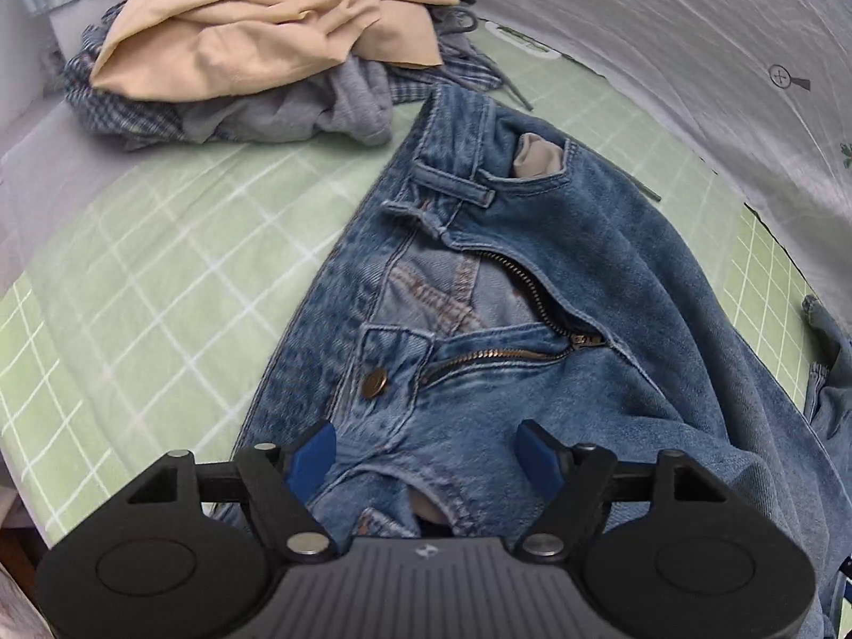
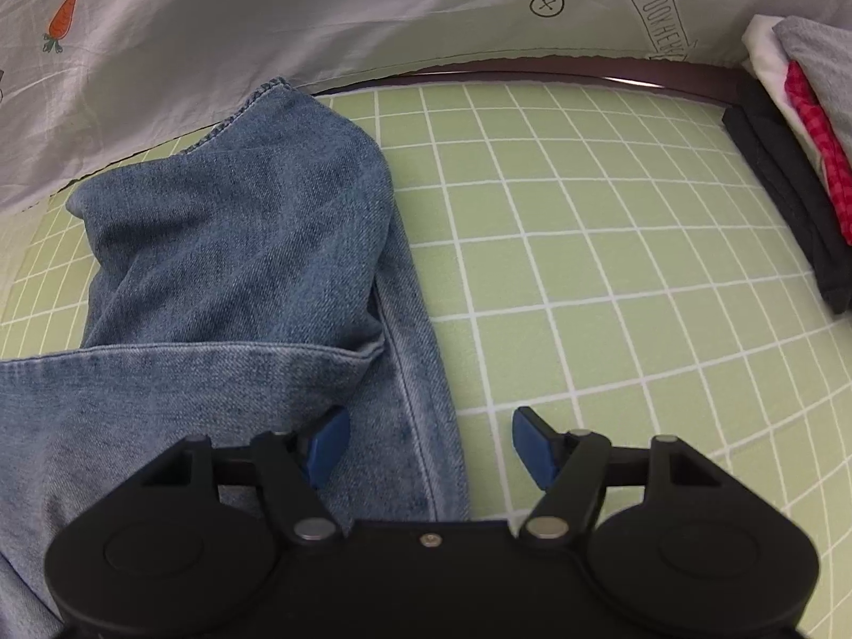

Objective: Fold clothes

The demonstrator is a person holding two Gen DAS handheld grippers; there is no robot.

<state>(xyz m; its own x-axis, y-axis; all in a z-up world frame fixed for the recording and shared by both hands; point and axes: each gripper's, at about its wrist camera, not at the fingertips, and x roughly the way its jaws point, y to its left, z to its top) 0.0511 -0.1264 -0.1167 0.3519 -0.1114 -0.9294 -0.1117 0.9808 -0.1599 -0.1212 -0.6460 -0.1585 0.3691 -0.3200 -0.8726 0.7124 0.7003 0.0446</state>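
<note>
1. The left hand-held gripper point(image 1: 426, 452) sits at 6 o'clock of its own view, jaws spread wide, holding nothing; its blue pads point(image 1: 319, 452) hover just over the waistband of the jeans point(image 1: 532, 293).
2. The jeans lie on a green checked sheet point(image 1: 133, 293), running from 6 o'clock up toward 12 o'clock, fly unzipped, brass button point(image 1: 374, 381) showing, a pale pocket lining point(image 1: 535, 154) poking out near the top.
3. At 11 o'clock, well apart from the jeans, a crumpled pile: a beige garment point(image 1: 266, 26) on top of blue-grey clothes point(image 1: 239, 112).
4. The right hand-held gripper point(image 2: 428, 444) is likewise wide open and holds nothing; its left pad is over a jeans leg point(image 2: 239, 245), its right pad over the bare sheet point(image 2: 612, 239).
5. The leg lies folded over itself from 7 to 11 o'clock.
6. At 2 o'clock, a stack of folded clothes point(image 2: 788, 160), black, red checked, white, grey.
7. Along 12 o'clock, a white printed fabric point(image 2: 266, 10) with a carrot.
</note>
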